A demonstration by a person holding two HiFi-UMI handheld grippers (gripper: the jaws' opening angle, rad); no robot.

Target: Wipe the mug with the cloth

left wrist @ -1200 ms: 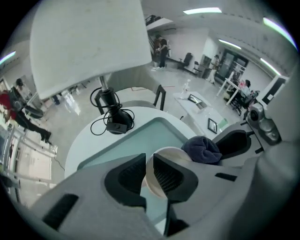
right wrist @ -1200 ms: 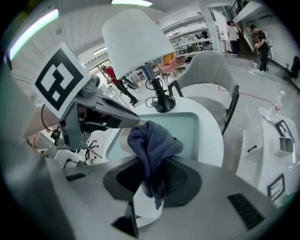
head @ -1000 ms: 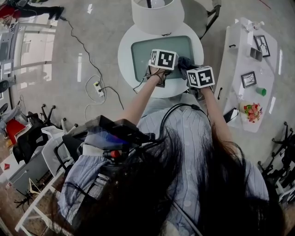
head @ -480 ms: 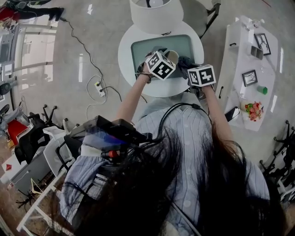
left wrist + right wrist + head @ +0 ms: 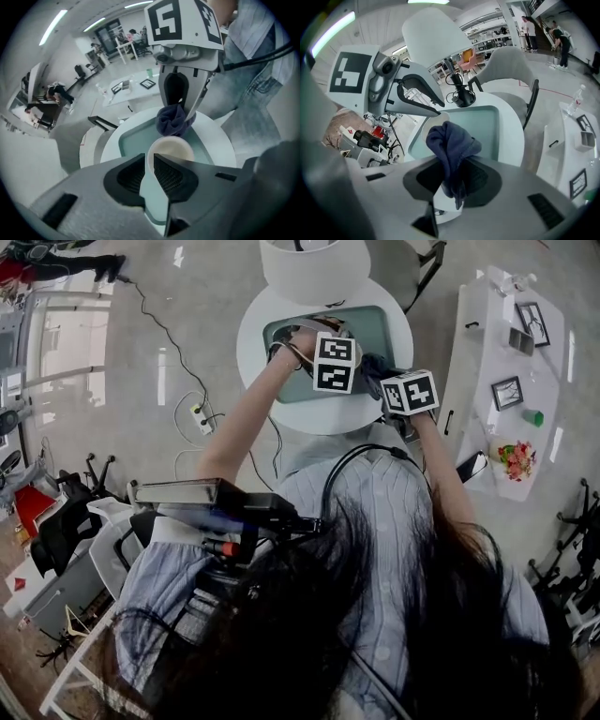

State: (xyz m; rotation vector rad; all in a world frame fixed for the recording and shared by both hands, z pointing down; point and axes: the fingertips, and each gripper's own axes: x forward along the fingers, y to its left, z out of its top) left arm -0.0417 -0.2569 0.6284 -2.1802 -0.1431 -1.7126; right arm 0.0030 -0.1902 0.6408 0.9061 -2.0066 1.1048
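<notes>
Cream-coloured round mug (image 5: pixel 171 150) is over the left part of the grey-green rectangular tray (image 5: pixel 131 140), mouth turned toward both gripper views. Can't tell whether it rests on the tray or hangs just above it. The left gripper (image 5: pixel 149 161) has its jaws almost together, only a thin slit btwn them, pinching the mug's wall at the rim. The dark blue bunched fabric cloth (image 5: pixel 450 140) is clamped in the right gripper (image 5: pixel 452 183): jaws closed on its middle, w/ a rounded wad sticking out past the tips and a short tail hanging below. The wad is at the mug's rim on the side away from the left gripper; touching or just apart, can't tell. The tray lies on a round white table (image 5: pixel 323 423), filling most of its top. A big white lamp shade (image 5: pixel 314 263) hangs over the tray's far edge, w/ its black stem (image 5: pixel 461 96) standing just beyond that edge. Right of the tray, off the round table, is a long white side table (image 5: pixel 487 357) w/ small picture frames (image 5: pixel 506 399). Left of the tray, down on the floor, lies a white power strip (image 5: pixel 199 418) w/ a black cable.
</notes>
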